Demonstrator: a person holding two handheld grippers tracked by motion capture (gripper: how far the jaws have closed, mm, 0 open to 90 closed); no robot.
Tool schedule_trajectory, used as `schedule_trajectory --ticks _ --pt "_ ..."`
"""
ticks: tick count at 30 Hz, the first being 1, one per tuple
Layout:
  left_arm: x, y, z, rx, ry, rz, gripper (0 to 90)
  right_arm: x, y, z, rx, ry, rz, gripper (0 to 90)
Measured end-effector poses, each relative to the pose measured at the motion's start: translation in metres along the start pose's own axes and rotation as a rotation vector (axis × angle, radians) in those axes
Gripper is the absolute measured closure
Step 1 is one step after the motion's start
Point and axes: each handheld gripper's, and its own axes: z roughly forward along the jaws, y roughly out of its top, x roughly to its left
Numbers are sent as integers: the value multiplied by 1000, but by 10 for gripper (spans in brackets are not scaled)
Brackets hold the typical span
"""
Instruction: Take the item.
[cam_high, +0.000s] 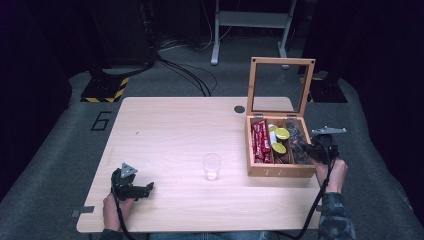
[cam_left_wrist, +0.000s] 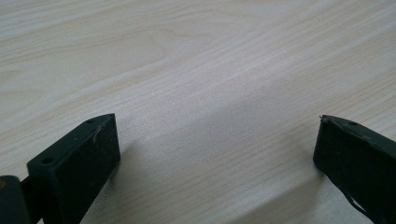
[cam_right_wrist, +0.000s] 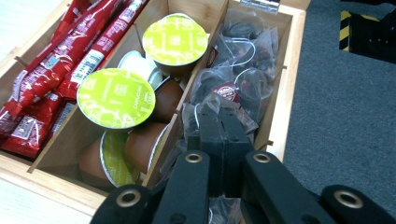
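On the pale wooden table (cam_high: 170, 130), at three o'clock, an open wooden box (cam_high: 280, 171) holds red sachets (cam_right_wrist: 51, 65), green-lidded capsules (cam_right_wrist: 115, 98) and tea bags (cam_right_wrist: 243, 74). The right gripper (cam_right_wrist: 218, 122) pinches one tea bag in the rightmost compartment; the left gripper (cam_high: 145, 189) rests wide open, empty.

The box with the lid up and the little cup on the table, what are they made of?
The box looks like pale, unpainted wood: grain shows, and its raised lid holds a see-through pane, glass or plastic. The cup looks like thin clear plastic, since the table shows through it.
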Motion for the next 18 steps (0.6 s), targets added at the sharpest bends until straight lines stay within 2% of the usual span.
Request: schedule_trajectory --ticks 11,18 --pt "0 0 0 1 -1 -1 1 2 4 -10 -20 -9 -8 900" --pt "0 0 0 0 0 -1 1 5 7 -18 -40 10 -20 900"
